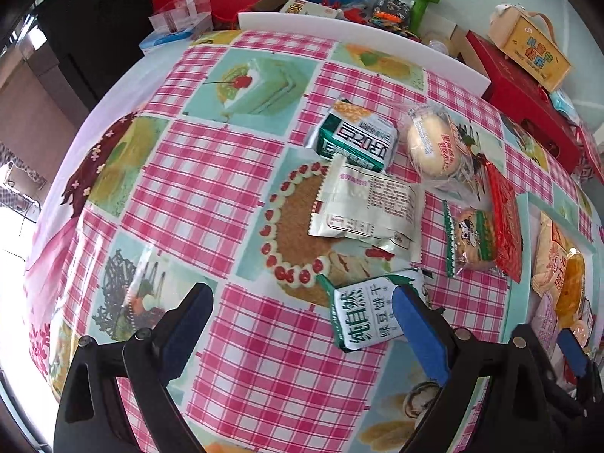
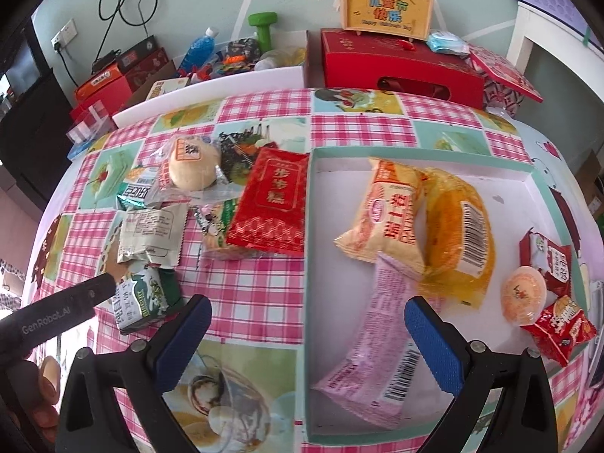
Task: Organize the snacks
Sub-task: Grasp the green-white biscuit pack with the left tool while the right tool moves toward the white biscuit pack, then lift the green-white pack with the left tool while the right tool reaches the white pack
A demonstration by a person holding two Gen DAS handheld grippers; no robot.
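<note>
Hovering above the checked tablecloth (image 1: 241,196), the left gripper (image 1: 302,324) has its jaws spread wide and grasping nothing; a green-and-white biscuit packet (image 1: 362,313) lies flat on the cloth just inside the right-hand blue pad (image 1: 419,336), which overlaps the packet's far corner, though contact cannot be told; the other pad stands well apart from it, over bare cloth; beyond the packet lie a silver printed sachet (image 1: 366,207), a second green-and-white packet (image 1: 358,139), a round bun in clear wrap (image 1: 430,143), a small clear-wrapped cookie (image 1: 472,241) and a red packet (image 1: 504,222), clustered and partly overlapping.

The right gripper (image 2: 307,336) is likewise released, jaws wide and holding nothing; it hangs over the near-left wall of the shallow white tray (image 2: 509,204), so that 1 pad is above the cloth and the other above the tray; a long pink packet (image 2: 377,343) lies in the tray just inside that pad; farther in rest a peach-coloured packet (image 2: 389,211) leaning on an orange jelly pouch (image 2: 460,241), with a round orange cup (image 2: 523,294) and 2 small red packets (image 2: 551,264) toward the tray's right side.
</note>
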